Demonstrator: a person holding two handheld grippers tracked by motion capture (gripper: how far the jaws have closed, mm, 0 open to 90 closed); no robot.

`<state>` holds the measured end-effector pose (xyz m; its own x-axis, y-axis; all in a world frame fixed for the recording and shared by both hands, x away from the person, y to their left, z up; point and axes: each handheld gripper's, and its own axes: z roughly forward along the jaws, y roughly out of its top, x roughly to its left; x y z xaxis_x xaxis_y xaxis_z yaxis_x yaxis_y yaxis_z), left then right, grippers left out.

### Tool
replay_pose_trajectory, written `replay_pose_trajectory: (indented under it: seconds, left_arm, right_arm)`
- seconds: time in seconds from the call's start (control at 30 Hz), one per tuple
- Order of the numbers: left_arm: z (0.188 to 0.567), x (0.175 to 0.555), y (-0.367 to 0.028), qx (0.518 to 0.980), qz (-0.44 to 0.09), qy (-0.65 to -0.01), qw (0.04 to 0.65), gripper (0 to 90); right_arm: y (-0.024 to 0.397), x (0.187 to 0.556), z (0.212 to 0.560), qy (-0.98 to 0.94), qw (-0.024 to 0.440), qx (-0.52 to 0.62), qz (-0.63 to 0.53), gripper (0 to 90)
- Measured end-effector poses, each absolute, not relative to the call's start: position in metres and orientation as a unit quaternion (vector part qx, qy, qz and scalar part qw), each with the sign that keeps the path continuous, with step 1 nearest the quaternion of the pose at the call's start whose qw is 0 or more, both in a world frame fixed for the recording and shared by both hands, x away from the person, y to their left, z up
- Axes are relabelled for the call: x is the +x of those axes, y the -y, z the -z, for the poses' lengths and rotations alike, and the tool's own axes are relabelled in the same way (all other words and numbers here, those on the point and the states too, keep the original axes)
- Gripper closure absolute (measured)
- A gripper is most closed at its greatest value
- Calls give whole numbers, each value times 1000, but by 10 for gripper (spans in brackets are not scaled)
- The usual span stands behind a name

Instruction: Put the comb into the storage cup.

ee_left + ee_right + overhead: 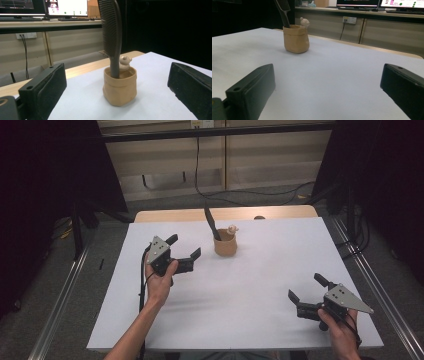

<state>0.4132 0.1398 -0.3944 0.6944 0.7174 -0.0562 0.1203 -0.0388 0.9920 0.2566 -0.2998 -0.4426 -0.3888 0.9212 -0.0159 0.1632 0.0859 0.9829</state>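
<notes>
While lined up just left of the tan pouch [225, 246], holds the left tongs [186, 253] spread wide, jaws apart and gripping nothing. Same for the right tongs [306, 287], parted and idle near the front right of the white table [260, 285], well apart from the pouch.

Stands near the middle back of the table, with a dark comb [211, 223] rising out of it, tilted, and a small pale figure [232, 229] peeking over the rim beside the comb. Sits between the 2 black jaws in the left gripper view, pouch [120, 86] centred, comb [112, 35] towering above.

Probably a reach for the comb. Best to raise the left tongs above the rim, close on the handle just over the pouch, and lift along the comb's lean. Wise to steady the soft pouch, likely to tip or drag otherwise. Worth avoiding the figure [124, 63] touching the handle.
</notes>
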Motion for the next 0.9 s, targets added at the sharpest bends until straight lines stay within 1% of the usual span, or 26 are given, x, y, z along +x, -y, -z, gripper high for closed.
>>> replay_pose_trajectory:
  seconds: [0.1, 0.2, 0.27, 0.33, 0.43, 0.6, 0.77, 0.9]
  left_arm:
    - [396, 408, -145, 681, -238, -303, 623, 22]
    - [398, 402, -151, 677, -246, -306, 622, 22]
    - [398, 399, -154, 675, -237, -314, 624, 22]
    - [400, 395, -158, 677, -249, -310, 619, 22]
    - [401, 391, -163, 679, -250, -312, 616, 22]
    - [403, 383, -173, 677, -259, -321, 610, 22]
    - [406, 375, -183, 679, -255, -326, 607, 22]
    - [410, 371, -190, 671, -259, -340, 606, 22]
  right_arm:
    - [300, 256, 442, -643, 359, 422, -529, 0]
    - [300, 256, 442, -643, 359, 421, -530, 0]
    - [300, 256, 442, -643, 359, 421, -530, 0]
    - [300, 257, 442, -643, 360, 420, -529, 0]
    - [300, 257, 442, -643, 360, 420, -530, 0]
    - [300, 256, 442, -642, 362, 420, -530, 0]
    - [300, 256, 442, -641, 362, 421, -530, 0]
    - [300, 256, 441, -640, 362, 422, -530, 0]
